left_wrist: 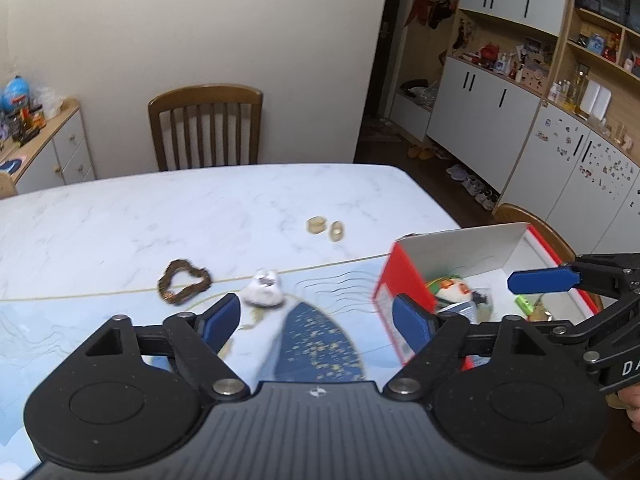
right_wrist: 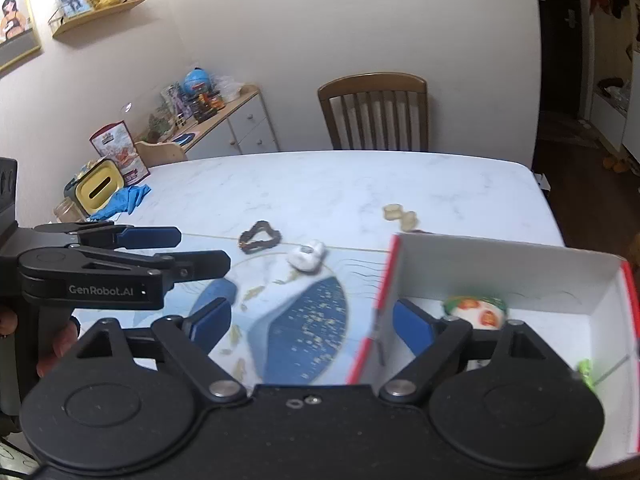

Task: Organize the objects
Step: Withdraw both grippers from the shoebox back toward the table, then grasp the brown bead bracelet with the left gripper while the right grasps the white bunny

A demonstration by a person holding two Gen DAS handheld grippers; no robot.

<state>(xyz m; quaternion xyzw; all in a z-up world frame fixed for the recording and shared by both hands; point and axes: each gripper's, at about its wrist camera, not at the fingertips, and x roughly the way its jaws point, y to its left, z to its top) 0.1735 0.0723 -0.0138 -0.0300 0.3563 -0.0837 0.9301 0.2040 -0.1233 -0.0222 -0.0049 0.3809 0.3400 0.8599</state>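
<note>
Box: sitting open-topped at the right end of the desk, red outside and white inside — already holding some things.
Inside the box: lying on the floor of it a round toy with green and orange-red markings and a small green piece; other contents too blurred or hidden to name.
Beaded bracelet: still lying on the desk at the edge of the blue mat, well apart from the box.
White lump: resting on the mat just beside the bracelet, between it and the box; looking like a small crumpled or moulded item, hard to tell which.
Two tan pieces: sitting together on the bare marble farther back, near the far corner of the box — not yet collected.
Left hand-held gripper: standing released, jaws spread wide, nothing between the pads; pointing down over the mat near the white lump.
Right hand-held gripper: likewise released and carrying nothing, one finger reaching over the box wall.
Progress: judging partly done — a few things boxed, at least four loose items remaining outside.
Remaining: picking up the bracelet, the white lump and the tan pieces, probably dropping each into the box.
</note>
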